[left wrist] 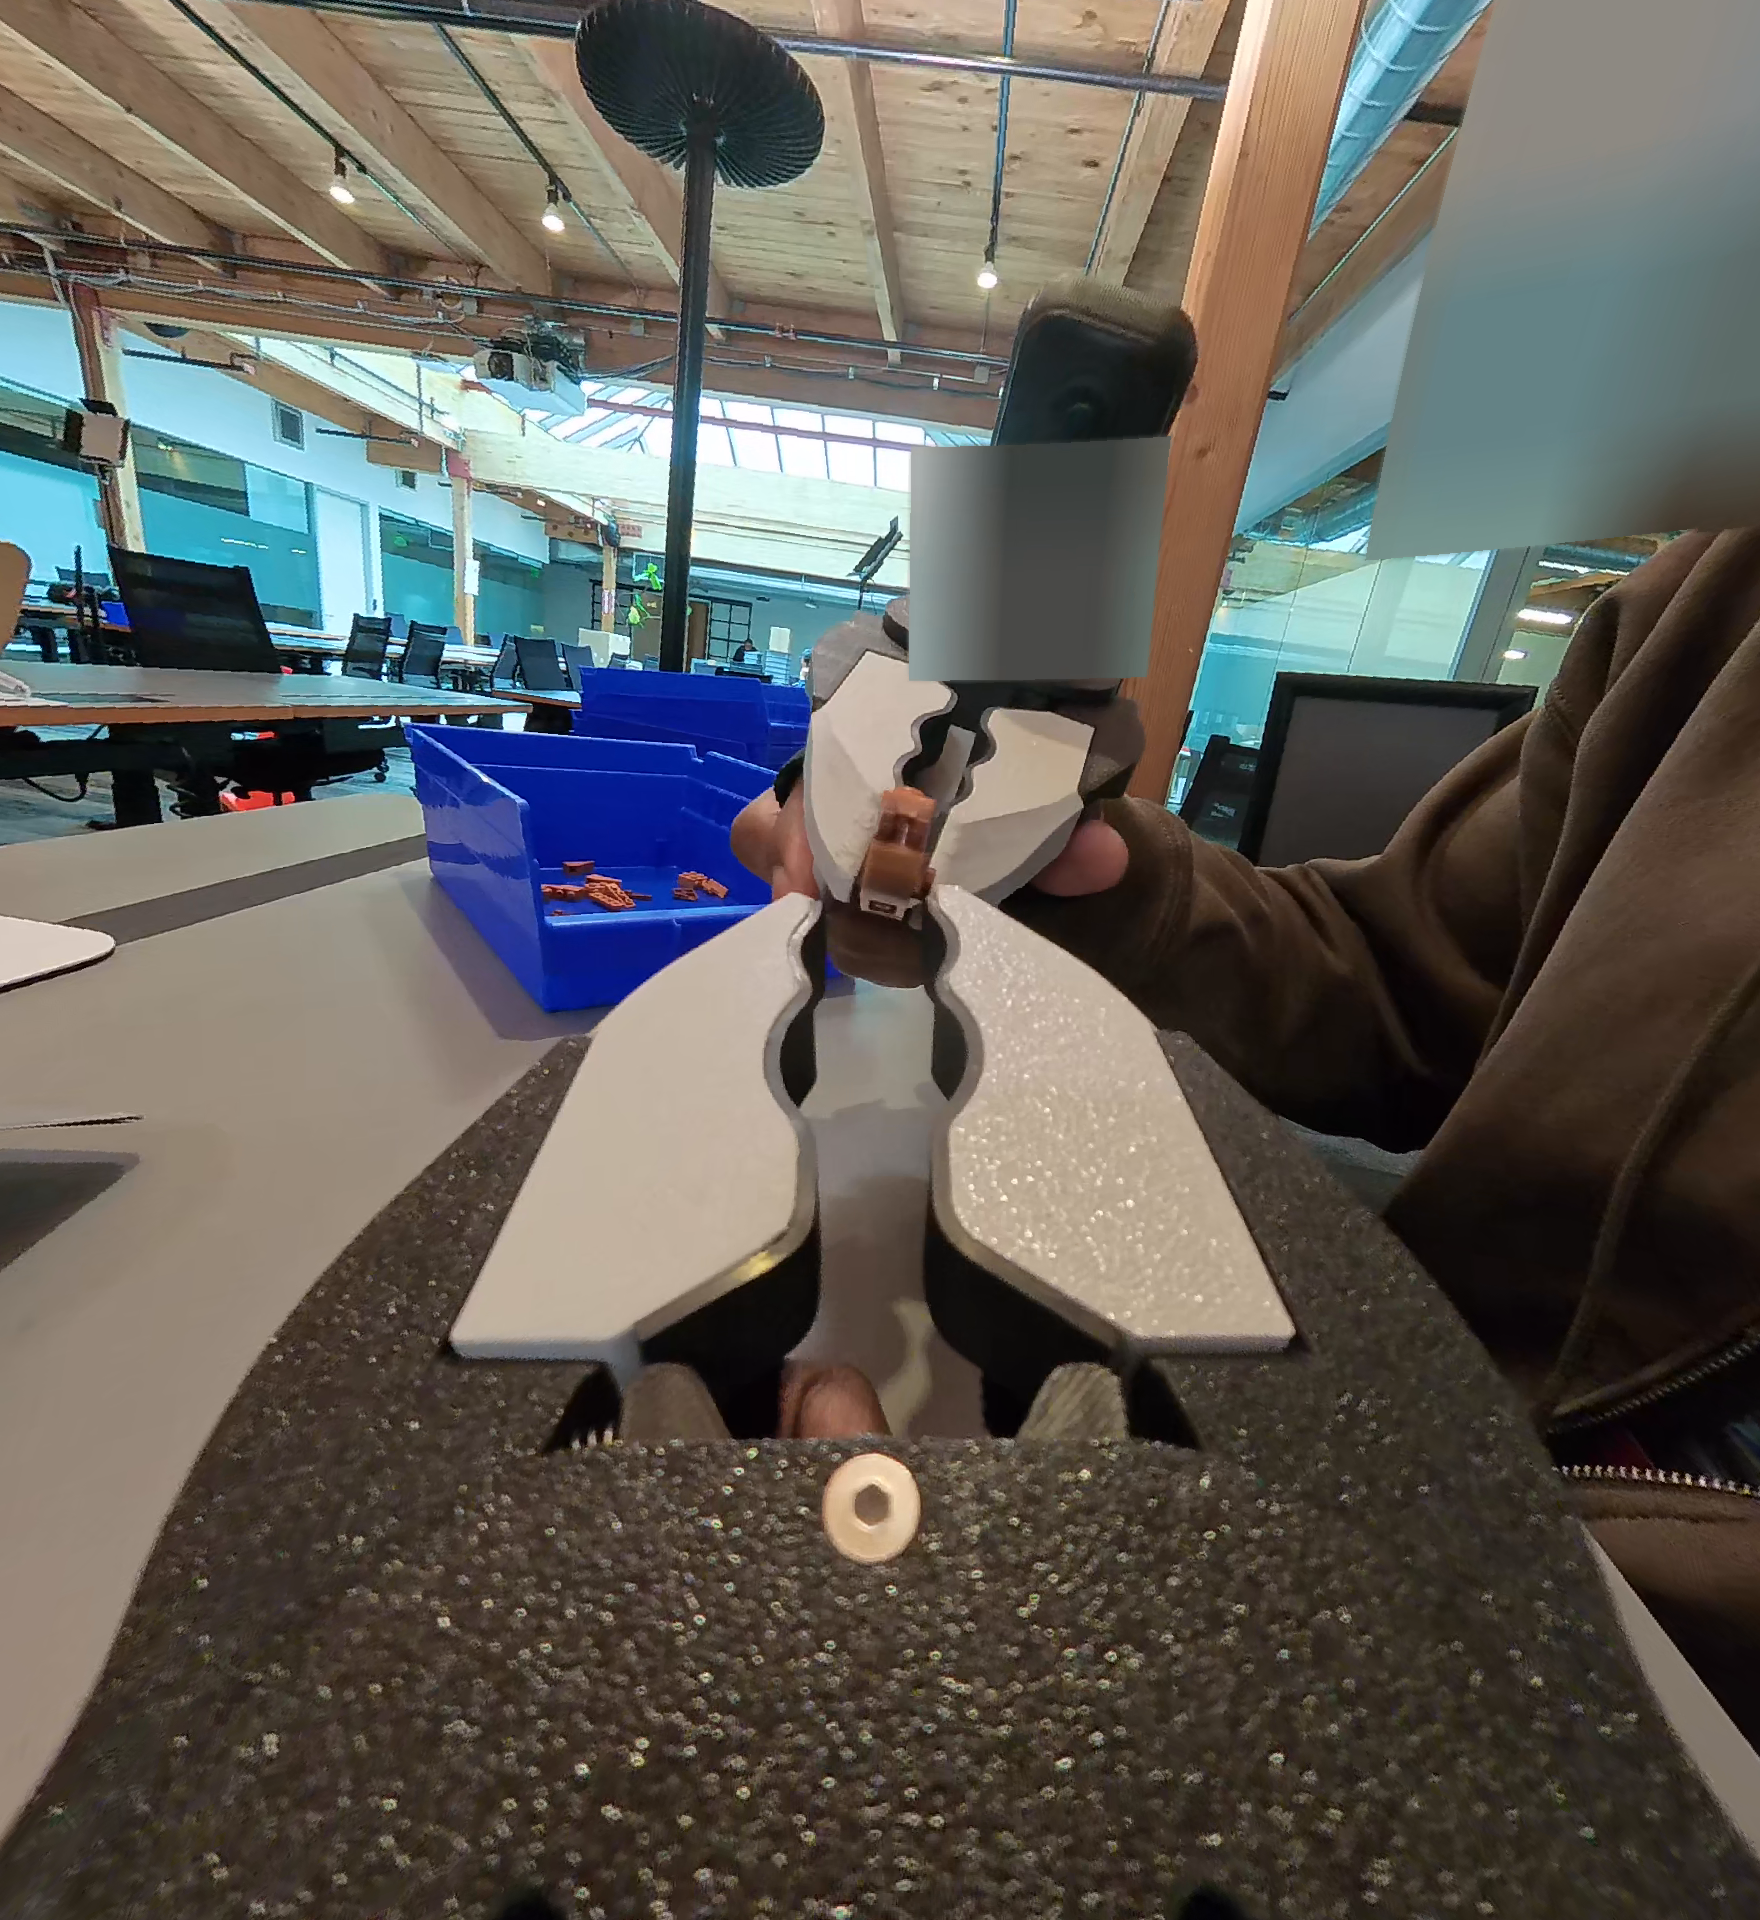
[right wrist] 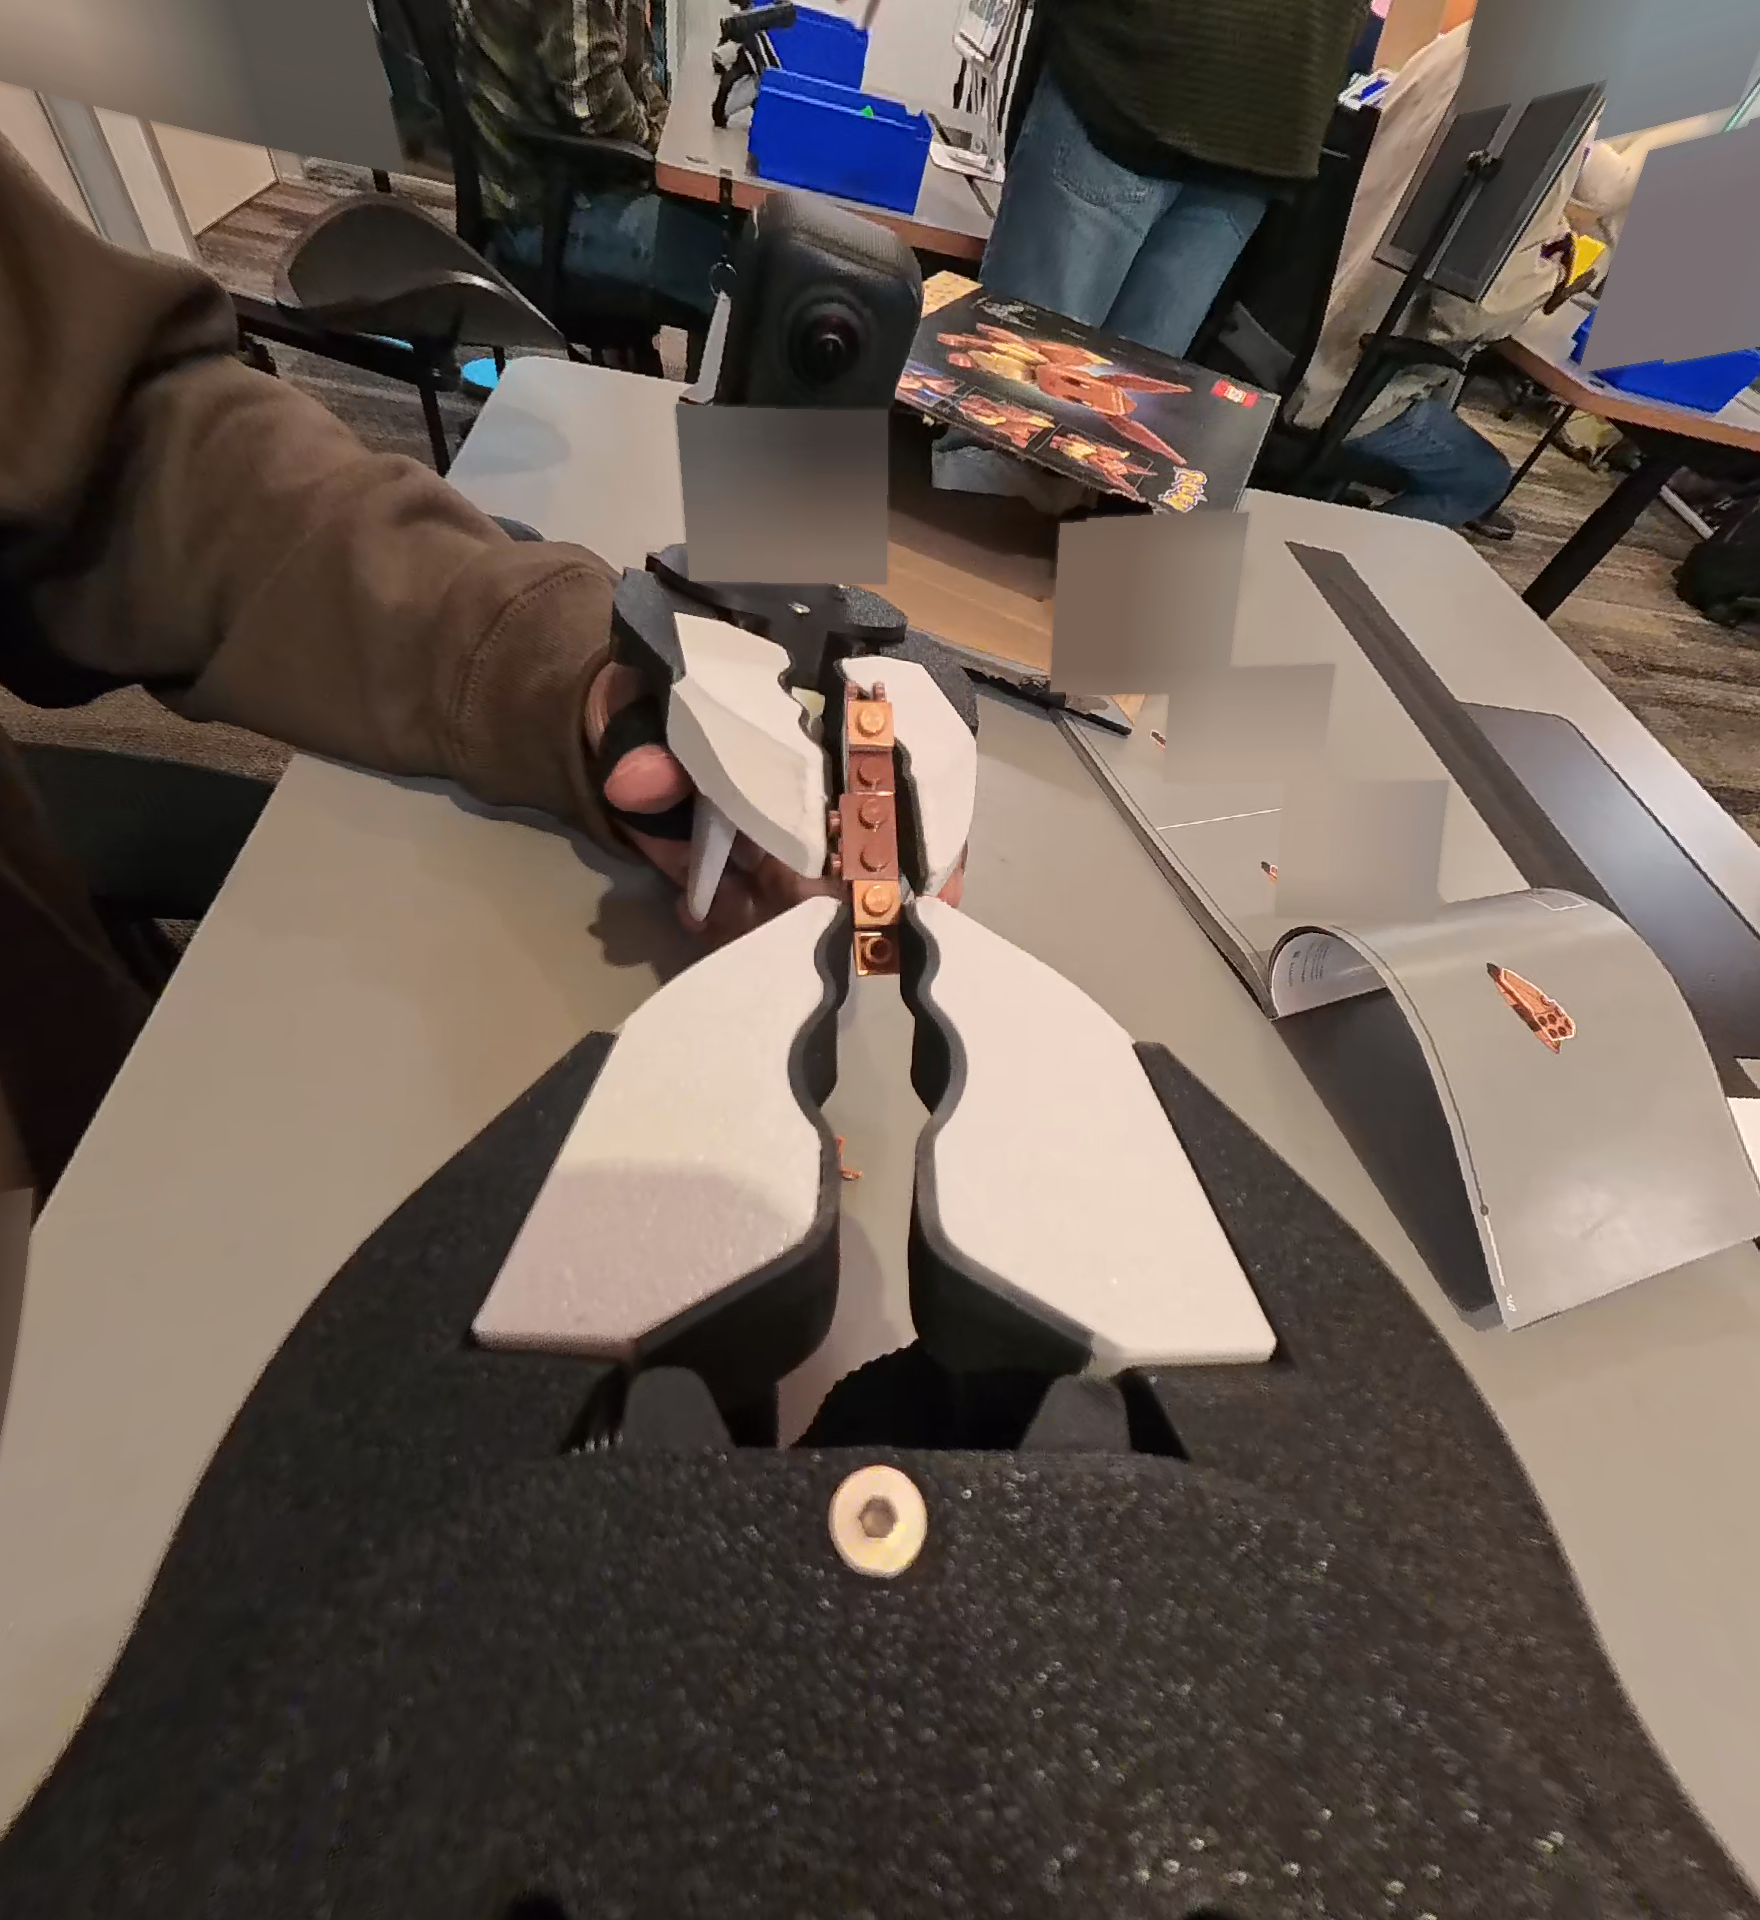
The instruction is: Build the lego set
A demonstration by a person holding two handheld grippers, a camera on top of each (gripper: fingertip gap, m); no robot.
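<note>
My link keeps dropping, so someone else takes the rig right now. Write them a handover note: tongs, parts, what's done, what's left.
Left tongs: shut on one end of the brown brick strip, held above the grey table.
Right tongs: shut on the strip's other end, tip to tip with the left.
Parts: loose brown pieces lie in the blue bin. The instruction booklet is open on the table, with the set box behind it.
Done: several bricks joined in a line.
Left: probably most of the build. Seat the end brick, then check the booklet.
</note>
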